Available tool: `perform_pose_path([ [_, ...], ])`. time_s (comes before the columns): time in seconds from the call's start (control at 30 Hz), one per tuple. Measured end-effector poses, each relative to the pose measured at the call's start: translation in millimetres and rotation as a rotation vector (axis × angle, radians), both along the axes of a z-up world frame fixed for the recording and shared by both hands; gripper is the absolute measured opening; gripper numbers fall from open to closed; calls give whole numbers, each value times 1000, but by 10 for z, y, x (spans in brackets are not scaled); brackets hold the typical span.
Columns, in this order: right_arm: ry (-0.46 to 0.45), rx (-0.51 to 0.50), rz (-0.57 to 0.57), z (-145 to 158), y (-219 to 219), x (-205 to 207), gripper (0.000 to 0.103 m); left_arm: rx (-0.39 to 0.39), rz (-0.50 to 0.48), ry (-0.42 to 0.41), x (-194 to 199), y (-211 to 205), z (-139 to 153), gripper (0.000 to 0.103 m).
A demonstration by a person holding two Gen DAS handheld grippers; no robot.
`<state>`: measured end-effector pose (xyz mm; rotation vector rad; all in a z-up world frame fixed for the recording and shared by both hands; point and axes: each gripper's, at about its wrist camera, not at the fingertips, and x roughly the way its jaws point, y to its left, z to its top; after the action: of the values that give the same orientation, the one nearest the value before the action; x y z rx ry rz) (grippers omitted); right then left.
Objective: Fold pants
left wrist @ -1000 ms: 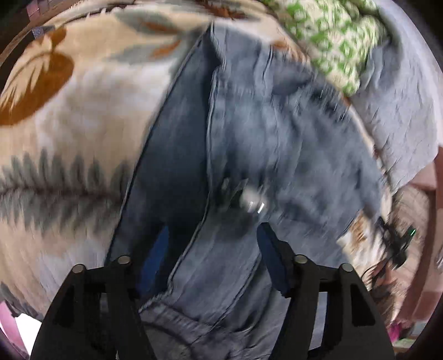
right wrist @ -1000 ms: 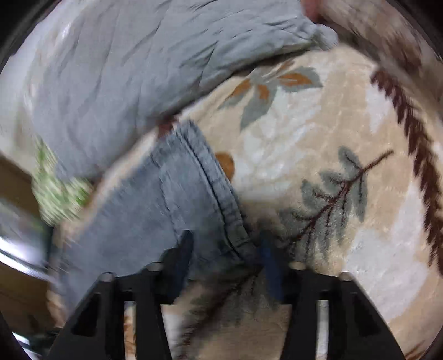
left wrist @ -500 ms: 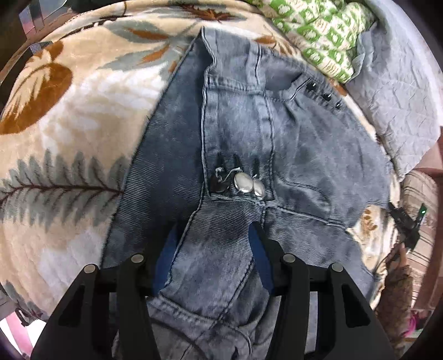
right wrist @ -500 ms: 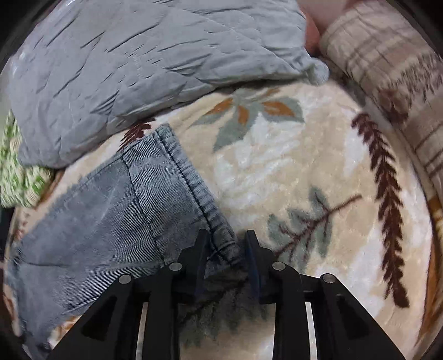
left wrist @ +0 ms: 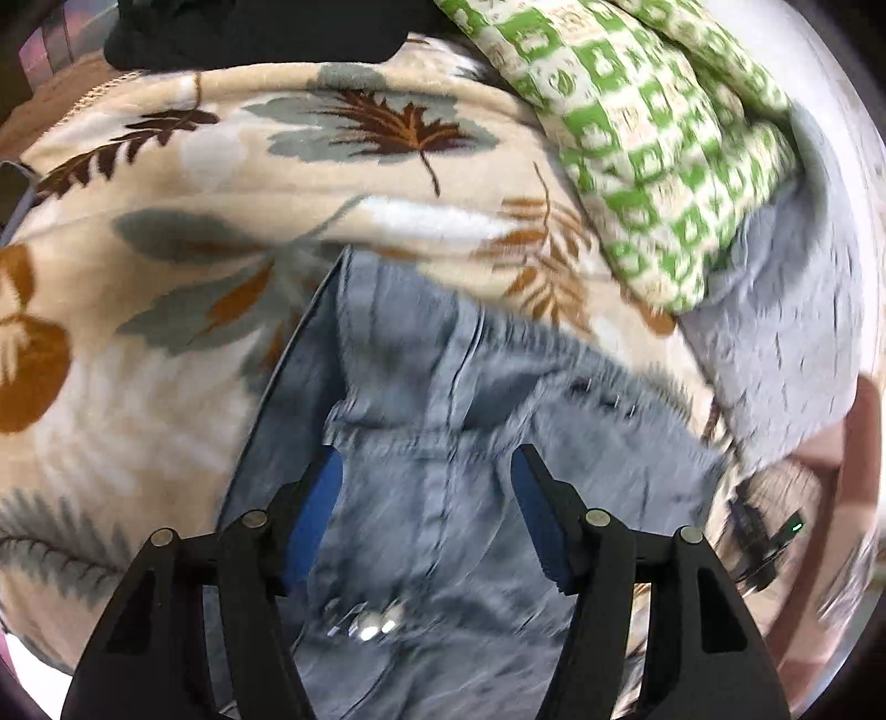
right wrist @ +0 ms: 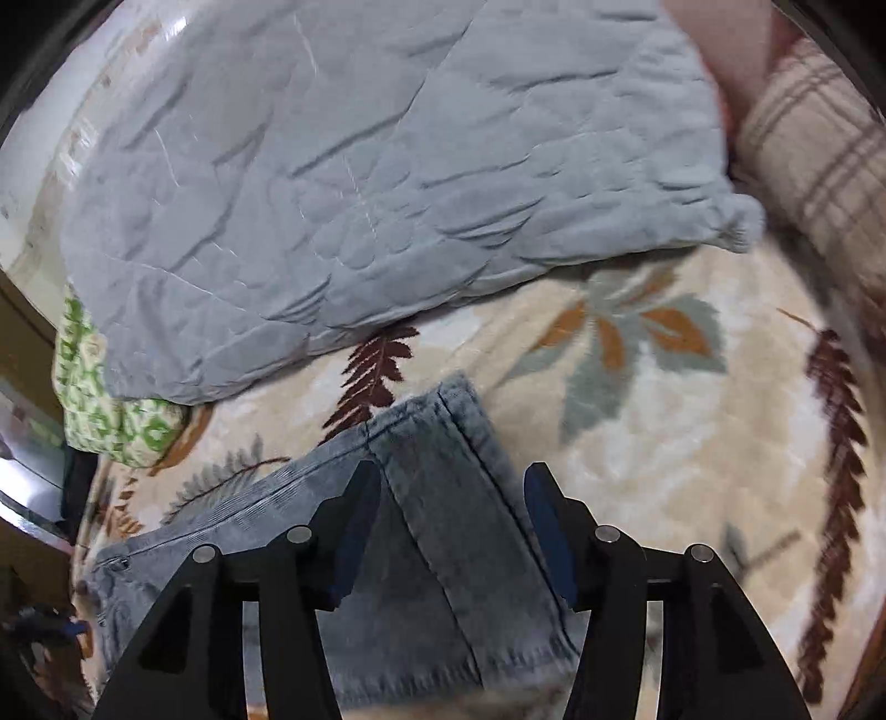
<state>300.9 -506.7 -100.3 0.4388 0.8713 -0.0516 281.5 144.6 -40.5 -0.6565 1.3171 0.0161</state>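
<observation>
Grey-blue jeans (left wrist: 443,443) lie on a beige leaf-patterned blanket (left wrist: 166,277). In the left wrist view my left gripper (left wrist: 426,471) is open over the waist area, with the pocket seams between the blue pads and metal buttons (left wrist: 371,628) below them. In the right wrist view my right gripper (right wrist: 451,482) is open above the jeans' leg hem (right wrist: 454,443), which lies flat on the blanket (right wrist: 664,471). Whether the pads touch the cloth cannot be told.
A green-and-white patterned pillow (left wrist: 653,138) and a grey quilted cover (right wrist: 360,183) lie at the far side of the blanket. A plaid cushion (right wrist: 819,155) sits at the right. A dark object (left wrist: 249,27) lies past the blanket's far edge.
Both grippers have opened; the right one let go of the hem. The left gripper has moved forward over the jeans, so the buttons now lie below its pads.
</observation>
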Motion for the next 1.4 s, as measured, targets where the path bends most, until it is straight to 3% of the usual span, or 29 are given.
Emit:
perform_pose_path([
  [0.1,16,-9,6,-102,34,201,56,26,19,-21,138,66,21,63],
  [0.27,34,-37,18,-237,65,394,65,36,67,-4,296,247,-139,63],
  [0.37,37,2,38,-352,85,487,66,-54,43,18,326,229,-327,64],
  [0.4,37,-21,45,-369,121,505,60,-73,36,16,322,202,-352,63],
  [0.43,41,-55,54,-368,165,518,53,-73,29,-3,323,158,-344,61],
  [0.47,45,-96,67,-352,224,542,20,-49,17,-31,340,112,-306,49],
  [0.5,46,-118,79,-323,264,564,12,-8,5,-53,368,64,-258,41],
  [0.53,24,-131,82,-265,299,563,11,40,-2,-64,415,24,-239,30],
  [0.57,-1,-161,69,-207,324,562,11,79,6,-55,464,5,-267,25],
  [0.63,50,-192,41,-267,328,652,13,141,24,18,540,-9,-401,14],
  [0.67,102,-195,45,-351,348,713,15,141,27,39,551,3,-447,9],
  [0.77,58,-165,56,-288,369,677,24,61,48,-9,448,156,-291,9],
  [0.83,17,-62,45,-202,218,617,37,-5,52,-56,373,292,-144,14],
  [0.9,-19,1,8,-122,60,558,53,-32,71,-90,313,419,-32,38],
  [0.93,-38,43,-3,-94,-19,533,57,-23,70,-94,306,442,-15,62],
  [0.97,-44,73,-14,-80,-81,521,63,-15,65,-92,302,452,-12,69],
  [1.07,-25,108,-12,-103,-136,533,66,-36,24,-69,288,396,-85,69],
  [1.3,30,59,47,-229,80,745,66,-14,-30,-11,411,193,-342,69],
  [1.4,35,65,88,-322,207,814,66,-49,-53,1,523,99,-451,74],
])
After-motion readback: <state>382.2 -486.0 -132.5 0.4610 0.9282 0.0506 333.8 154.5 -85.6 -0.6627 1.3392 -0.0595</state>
